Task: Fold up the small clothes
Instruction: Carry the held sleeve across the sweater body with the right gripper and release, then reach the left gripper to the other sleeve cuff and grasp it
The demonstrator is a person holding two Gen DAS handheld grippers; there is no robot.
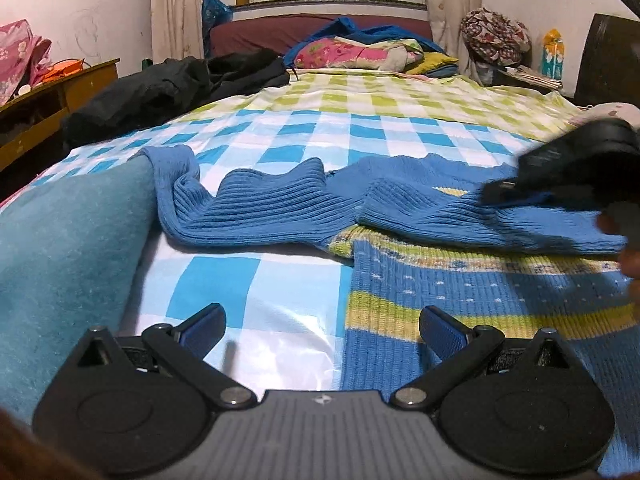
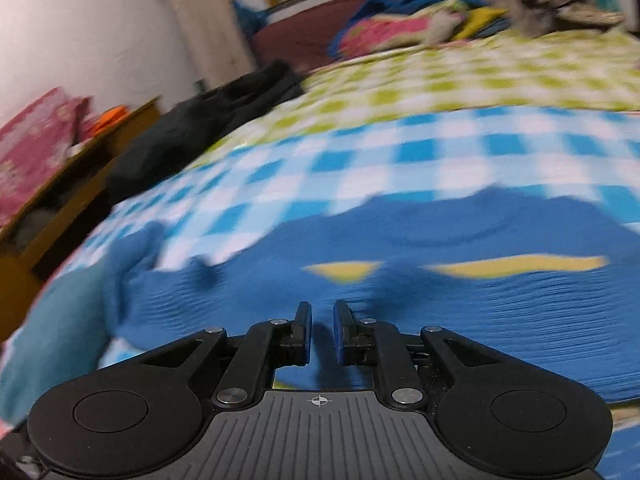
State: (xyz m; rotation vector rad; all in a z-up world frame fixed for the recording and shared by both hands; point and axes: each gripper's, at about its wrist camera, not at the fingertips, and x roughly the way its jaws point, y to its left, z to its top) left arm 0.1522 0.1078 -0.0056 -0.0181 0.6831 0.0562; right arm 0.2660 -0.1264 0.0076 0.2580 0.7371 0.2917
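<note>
A small blue knitted sweater (image 1: pixel 460 280) with yellow-green stripes lies on the checked bed sheet (image 1: pixel 256 280). One ribbed blue sleeve (image 1: pixel 248 212) stretches to the left. Another ribbed sleeve (image 1: pixel 460 208) is folded across the body. My left gripper (image 1: pixel 322 326) is open and empty, low over the sweater's left edge. My right gripper (image 1: pixel 572 172) shows in the left wrist view over the folded sleeve. In the right wrist view, which is blurred, my right gripper (image 2: pixel 322 330) has its jaws nearly closed with a narrow gap, and nothing shows between them, just above the blue sweater (image 2: pixel 440 292).
A teal cloth (image 1: pixel 68 256) lies at the bed's left edge. Black clothes (image 1: pixel 168 88) are piled at the far left of the bed. Colourful bedding (image 1: pixel 360 54) sits at the headboard. A wooden desk (image 1: pixel 48 108) stands to the left.
</note>
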